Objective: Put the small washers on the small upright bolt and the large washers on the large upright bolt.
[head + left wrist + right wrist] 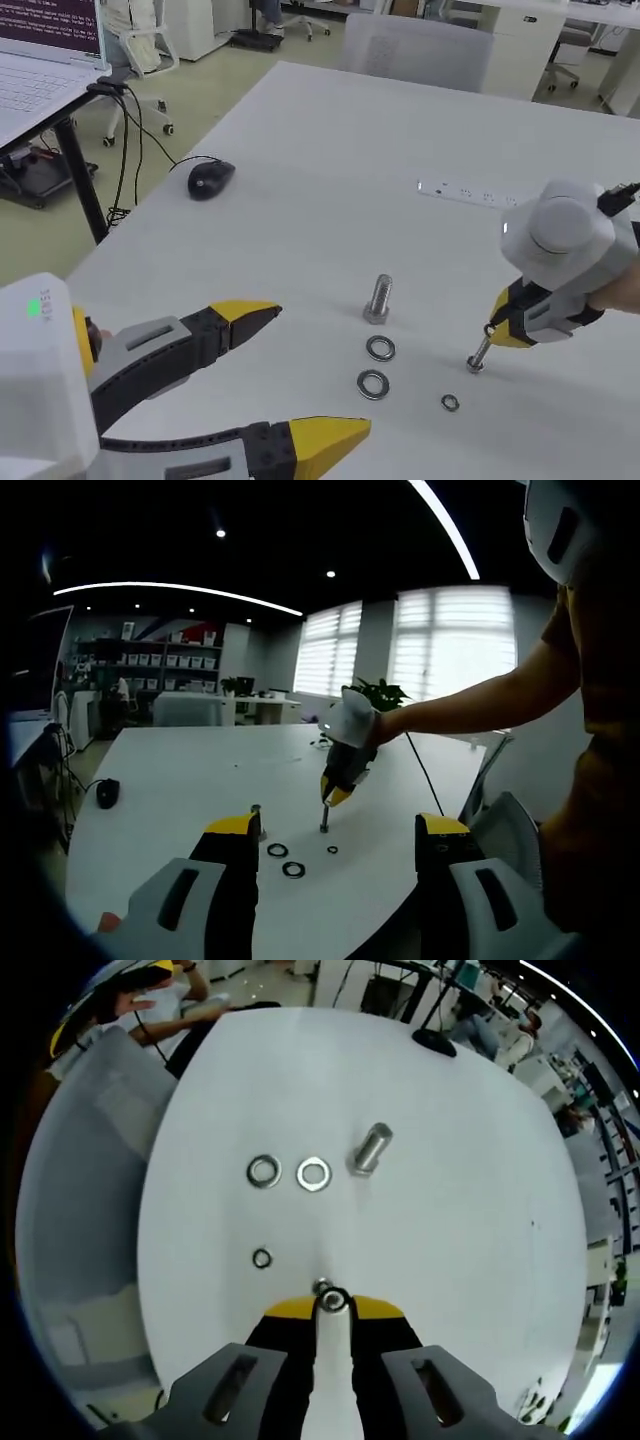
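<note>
The large bolt (378, 299) (368, 1150) stands upright mid-table, with two large washers (380, 348) (373, 384) lying flat in front of it. One small washer (450, 403) (262, 1258) lies loose on the table. My right gripper (503, 331) (332, 1306) is shut on another small washer (332, 1301), held right at the top of the small upright bolt (478, 356) (325, 818). My left gripper (322, 370) (338, 826) hangs open and holds nothing, near the table's front edge, a short way left of the washers.
A black mouse (210, 178) with its cable lies at the table's left side. A white power strip (465, 193) lies at the back right. A laptop (40, 60) sits on a side desk at far left, and a grey chair (415, 50) stands behind the table.
</note>
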{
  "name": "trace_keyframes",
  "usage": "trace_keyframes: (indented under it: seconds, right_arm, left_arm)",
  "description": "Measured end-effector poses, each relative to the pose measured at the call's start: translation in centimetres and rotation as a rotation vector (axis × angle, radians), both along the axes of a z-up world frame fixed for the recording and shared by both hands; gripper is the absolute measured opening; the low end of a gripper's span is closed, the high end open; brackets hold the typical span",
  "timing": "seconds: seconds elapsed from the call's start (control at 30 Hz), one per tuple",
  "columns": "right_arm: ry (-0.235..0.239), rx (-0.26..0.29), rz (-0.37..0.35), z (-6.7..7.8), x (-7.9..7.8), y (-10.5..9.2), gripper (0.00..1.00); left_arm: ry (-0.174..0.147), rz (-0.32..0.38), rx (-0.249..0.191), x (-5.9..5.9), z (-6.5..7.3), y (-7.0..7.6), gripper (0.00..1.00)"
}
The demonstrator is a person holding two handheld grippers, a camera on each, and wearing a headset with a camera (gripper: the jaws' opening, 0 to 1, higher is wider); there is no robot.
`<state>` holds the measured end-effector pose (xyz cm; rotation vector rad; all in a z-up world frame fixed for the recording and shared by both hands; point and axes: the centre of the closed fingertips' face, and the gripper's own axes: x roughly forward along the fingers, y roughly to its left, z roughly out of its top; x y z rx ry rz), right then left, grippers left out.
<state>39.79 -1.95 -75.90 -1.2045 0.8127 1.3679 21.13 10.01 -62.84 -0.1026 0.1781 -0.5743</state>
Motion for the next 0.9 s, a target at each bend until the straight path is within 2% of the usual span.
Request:
trace_keyframes:
  seconds: [0.37, 0.9]
  right_arm:
    - [0.007, -0.03, 0.007, -1.3, 0.2, -0.2, 0.12]
    - [0.031, -0.037, 0.008, -4.3, 0.5, -0.3, 0.13]
  left_arm:
    - [0.009, 0.004, -0.001, 0.1, 0.4, -0.4, 0.62]
    - [0.011, 0.02, -0.004, 0.0, -0.3, 0.9, 0.62]
